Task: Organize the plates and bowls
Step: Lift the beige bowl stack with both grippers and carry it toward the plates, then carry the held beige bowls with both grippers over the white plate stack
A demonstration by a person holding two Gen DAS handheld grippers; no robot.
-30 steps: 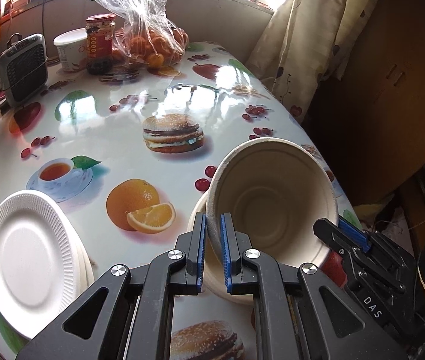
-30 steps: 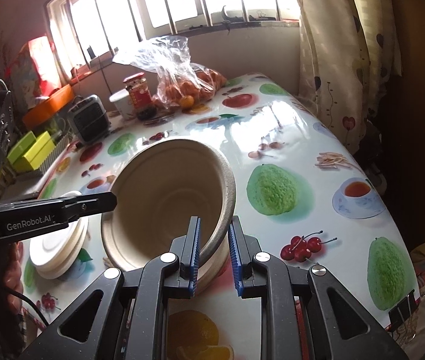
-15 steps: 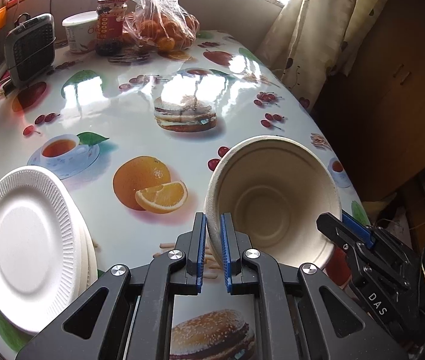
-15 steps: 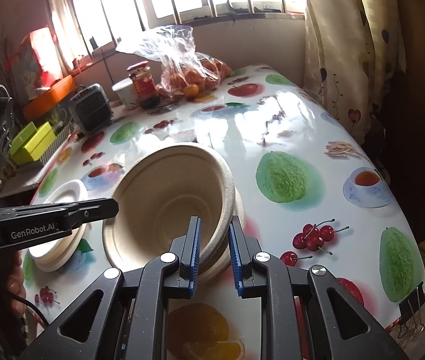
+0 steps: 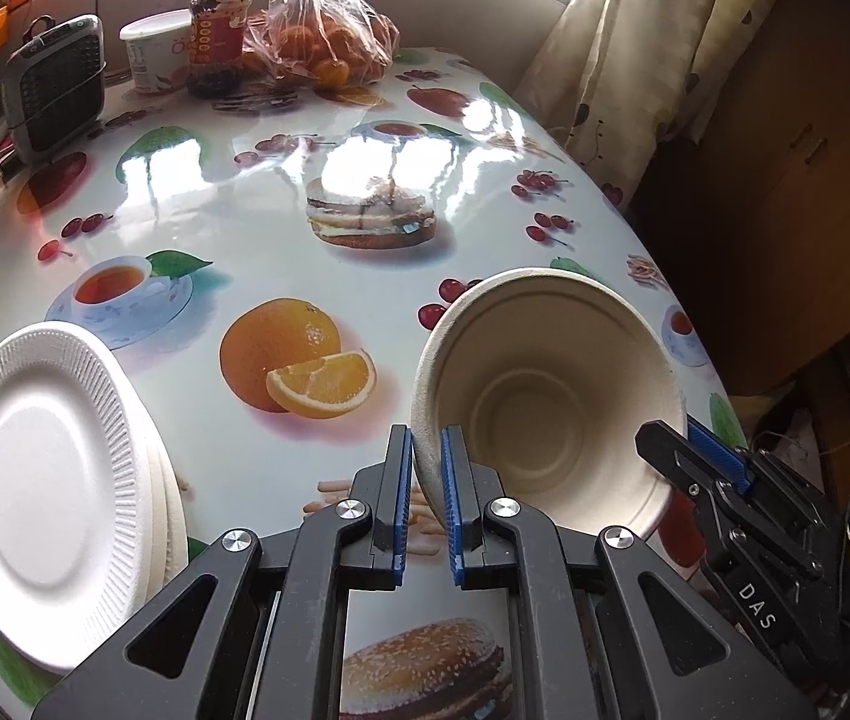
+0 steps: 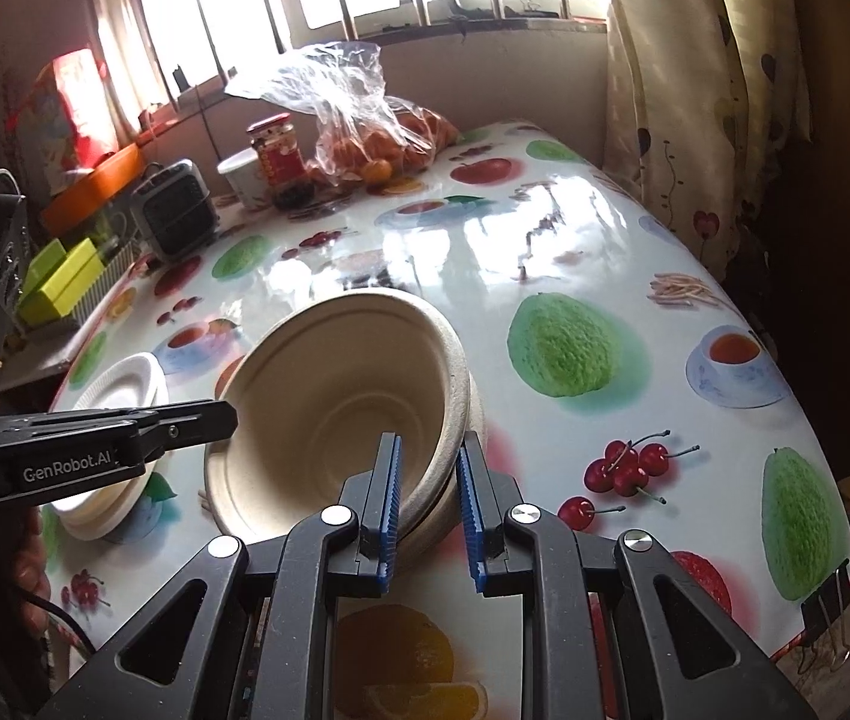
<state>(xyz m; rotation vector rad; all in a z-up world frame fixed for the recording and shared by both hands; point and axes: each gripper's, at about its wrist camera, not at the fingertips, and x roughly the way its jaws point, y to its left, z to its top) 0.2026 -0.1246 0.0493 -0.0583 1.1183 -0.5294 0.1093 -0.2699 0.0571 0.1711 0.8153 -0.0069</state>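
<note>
**Both grippers clamped on bowl rims, bowls tilted over bench**

Left gripper (image 5: 425, 498): jaws clamped on the near-left rim of the top bowl (image 5: 550, 402). Right gripper (image 6: 427, 504): jaws clamped on the right rim of the bowls, nested at least two deep, at 6 o'clock of the right wrist view. Opening faces the cameras. Stack of white plates (image 5: 47, 486) on the bench (image 5: 281, 228) at 8 o'clock of the left view. Far end, 12 o'clock: jar (image 5: 218, 36), tub (image 5: 155, 51), bag of oranges (image 5: 317, 30); small heater (image 5: 56, 84) at 10 o'clock.
</note>
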